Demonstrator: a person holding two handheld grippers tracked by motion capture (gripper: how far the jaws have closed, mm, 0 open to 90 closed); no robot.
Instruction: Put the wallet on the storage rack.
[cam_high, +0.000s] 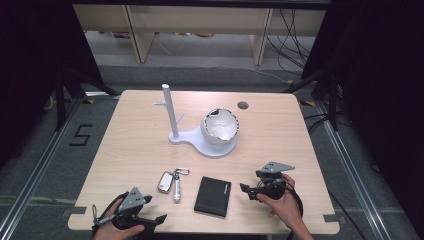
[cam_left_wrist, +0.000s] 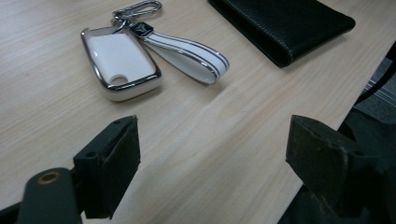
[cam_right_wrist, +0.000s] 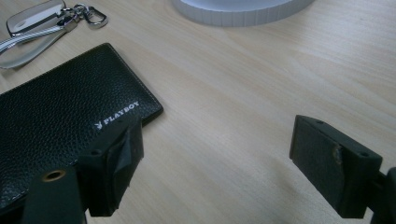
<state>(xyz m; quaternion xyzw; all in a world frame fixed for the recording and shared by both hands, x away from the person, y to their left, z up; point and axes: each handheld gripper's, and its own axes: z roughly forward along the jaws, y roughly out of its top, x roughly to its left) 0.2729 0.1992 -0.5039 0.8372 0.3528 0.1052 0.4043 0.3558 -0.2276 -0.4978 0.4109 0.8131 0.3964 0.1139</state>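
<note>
A white key fob (cam_high: 165, 181) with a chrome rim, a white strap and a carabiner lies on the wooden table (cam_high: 140, 145). Right of it lies a black leather wallet (cam_high: 213, 196). My left gripper (cam_high: 159, 219) rests at the table's near left edge, open, its jaws pointing right with nothing between them. In the left gripper view the left gripper (cam_left_wrist: 217, 158) hangs over bare wood, the key fob (cam_left_wrist: 122, 63) and wallet (cam_left_wrist: 285, 23) lying ahead. My right gripper (cam_high: 244, 189) stands open just right of the wallet. In its own view the right gripper (cam_right_wrist: 219, 158) has one jaw over the wallet (cam_right_wrist: 60, 121) corner.
A white stand (cam_high: 216, 147) with an upright pole (cam_high: 169, 110) and small pegs carries a white bowl (cam_high: 220, 125) at the table's middle back. A round cable hole (cam_high: 243, 105) sits at the far edge. The stand's base (cam_right_wrist: 238, 9) lies ahead of the right gripper.
</note>
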